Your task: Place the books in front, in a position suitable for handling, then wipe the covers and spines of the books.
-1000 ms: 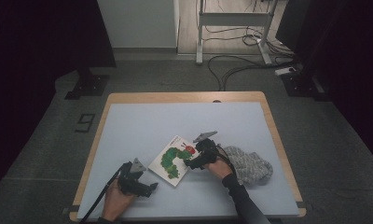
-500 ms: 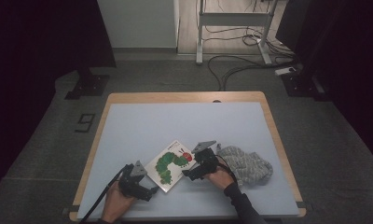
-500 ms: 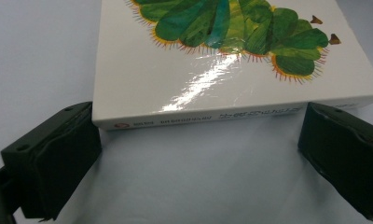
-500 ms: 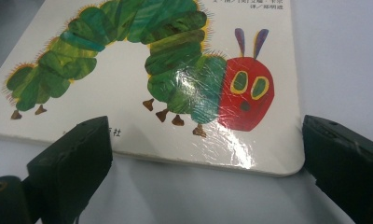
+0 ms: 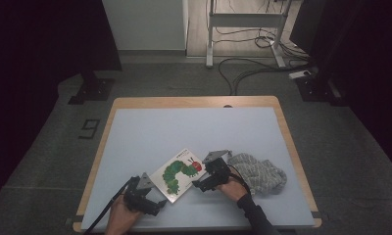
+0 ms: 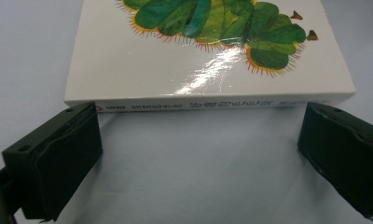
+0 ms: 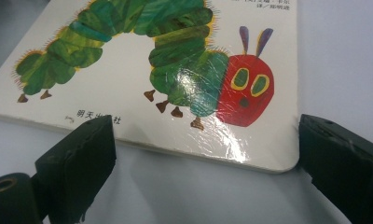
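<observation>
The book (image 5: 179,173) has slid toward the frame's lower left, lying flat on the counter (image 5: 184,127). Right gripper (image 7: 203,154), jaws narrowing slightly yet spread, and left gripper (image 6: 198,144), spread, flank it; likely ready for lifting.

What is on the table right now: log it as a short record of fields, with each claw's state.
book: caterpillar picture book, flat on the table, cover up
cloth: grey knitted cloth, crumpled to the right of the book
table: pale blue top with a wooden rim
left claw: open, at the book's spine edge, jaws spread to either side
right claw: open, at the book's edge near the caterpillar's red head; nothing gripped
</observation>
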`<state>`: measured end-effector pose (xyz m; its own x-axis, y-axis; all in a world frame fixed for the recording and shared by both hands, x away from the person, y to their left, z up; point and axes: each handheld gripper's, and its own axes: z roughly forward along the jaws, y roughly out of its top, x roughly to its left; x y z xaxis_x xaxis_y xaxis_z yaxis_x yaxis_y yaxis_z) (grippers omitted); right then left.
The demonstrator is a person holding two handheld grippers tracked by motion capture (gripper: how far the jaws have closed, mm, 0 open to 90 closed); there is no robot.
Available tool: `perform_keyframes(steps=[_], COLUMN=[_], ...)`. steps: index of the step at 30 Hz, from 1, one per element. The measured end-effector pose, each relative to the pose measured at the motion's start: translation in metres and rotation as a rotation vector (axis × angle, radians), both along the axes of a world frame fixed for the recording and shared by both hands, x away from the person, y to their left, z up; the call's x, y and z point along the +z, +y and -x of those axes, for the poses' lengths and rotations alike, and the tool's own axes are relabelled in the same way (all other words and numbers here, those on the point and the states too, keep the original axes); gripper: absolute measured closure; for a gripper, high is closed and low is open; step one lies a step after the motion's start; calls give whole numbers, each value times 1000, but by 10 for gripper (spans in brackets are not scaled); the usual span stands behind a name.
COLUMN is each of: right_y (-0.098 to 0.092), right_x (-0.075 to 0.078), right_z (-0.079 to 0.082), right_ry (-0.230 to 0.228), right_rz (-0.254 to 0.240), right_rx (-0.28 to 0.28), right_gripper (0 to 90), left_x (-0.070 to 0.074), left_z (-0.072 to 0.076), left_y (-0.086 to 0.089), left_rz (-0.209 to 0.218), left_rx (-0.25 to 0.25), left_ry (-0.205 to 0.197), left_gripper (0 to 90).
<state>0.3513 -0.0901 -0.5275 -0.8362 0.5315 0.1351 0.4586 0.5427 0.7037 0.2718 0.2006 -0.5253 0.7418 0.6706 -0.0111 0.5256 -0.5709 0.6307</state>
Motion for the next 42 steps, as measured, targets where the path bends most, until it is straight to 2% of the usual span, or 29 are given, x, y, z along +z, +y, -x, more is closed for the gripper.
perform_keyframes(steps=[8, 15, 23, 25, 30, 37, 42], right_y=[-6, -14, -11, -13, -21, -33, -41], right_x=[-2, 0, -1, 1, 14, 33, 43], right_z=[6, 9, 11, 11, 13, 14, 16], right_ry=[-8, -13, -31, -18, -43, -82, -103], right_rz=[-20, 11, 43, 31, 25, 21, 33], right_rx=[-24, -67, -63, -63, -60, -75, -73], right_gripper=[65, 64, 31, 38, 40, 39, 38], left_x=[0, -1, -3, -3, -1, -1, -2], left_z=[-11, -25, -23, -23, -18, -15, -14], left_y=[2, -3, -2, -3, 1, 11, 18], left_rz=[3, 7, 21, 20, -6, -7, 11], left_rx=[-53, -112, -105, -104, -94, -64, -49], left_ry=[-1, -9, -22, -25, -71, -67, -47], left_gripper=[0, 0, 0, 0, 0, 0, 0])
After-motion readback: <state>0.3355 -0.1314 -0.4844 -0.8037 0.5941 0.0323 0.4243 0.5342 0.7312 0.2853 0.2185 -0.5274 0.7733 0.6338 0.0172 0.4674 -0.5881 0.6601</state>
